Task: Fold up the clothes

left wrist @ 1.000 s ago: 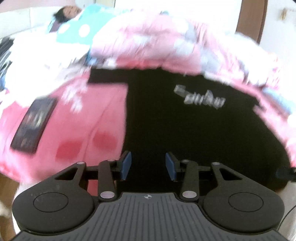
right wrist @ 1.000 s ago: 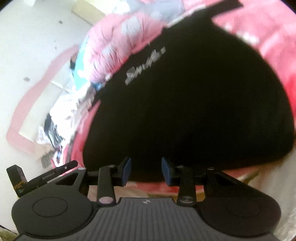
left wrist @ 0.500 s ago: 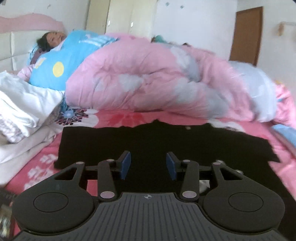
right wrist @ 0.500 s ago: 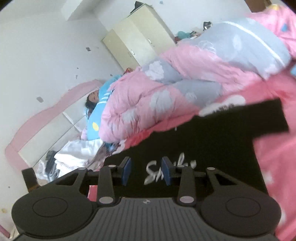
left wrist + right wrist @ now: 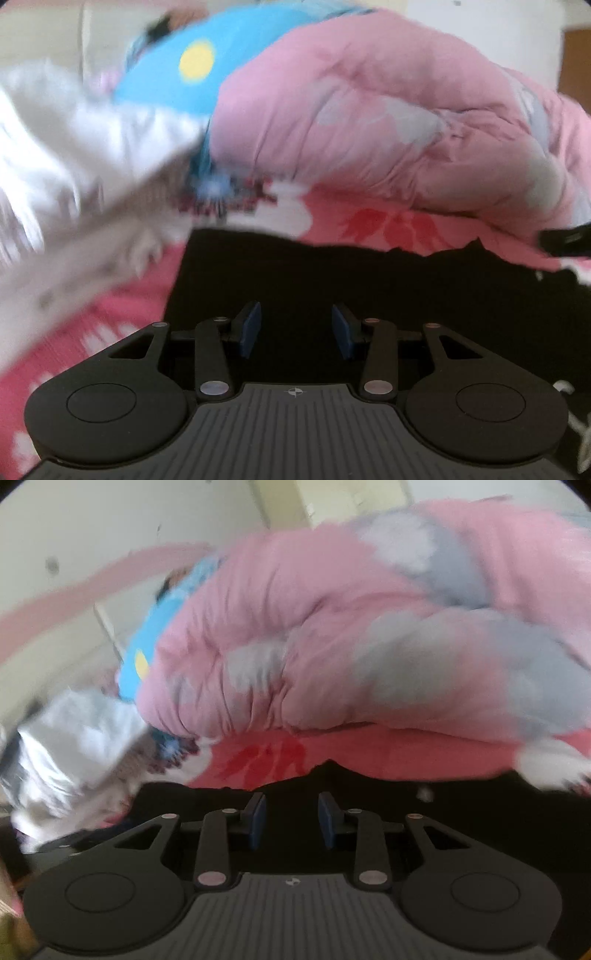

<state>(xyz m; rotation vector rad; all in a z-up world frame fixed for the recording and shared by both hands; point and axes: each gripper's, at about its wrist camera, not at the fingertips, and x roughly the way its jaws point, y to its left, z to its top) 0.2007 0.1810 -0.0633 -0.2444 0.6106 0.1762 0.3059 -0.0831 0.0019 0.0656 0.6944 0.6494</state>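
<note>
Jaws on the left gripper (image 5: 295, 328) stand apart with nothing between the blue pads, hanging over the near part of the black garment (image 5: 369, 280) that lies spread on the bed. Taking that garment as the landmark and working across from the left: off its left edge sits a blurred heap of white clothes (image 5: 74, 147), resting on the pink flowered bedsheet (image 5: 110, 314). Behind its far left corner there's a blue cushion (image 5: 192, 85) with a yellow dot. Straight behind its far edge runs a strip of sheet, then the big pink quilt (image 5: 369, 110), bunched up and patched with grey. At its far right edge a dark part of the other tool pokes into the left wrist view.

Over to the right gripper (image 5: 291, 821): its jaws have just been closing and now sit at a narrower gap, pads not touching, nothing caught between them. They hover above the garment's (image 5: 406, 812) far edge. White clothes (image 5: 74, 746) lie off its left side, the quilt (image 5: 369, 646) looms right behind it, and a small pale tag (image 5: 424, 794) shows on the cloth near the far edge. Both views are smeared with motion.
</note>
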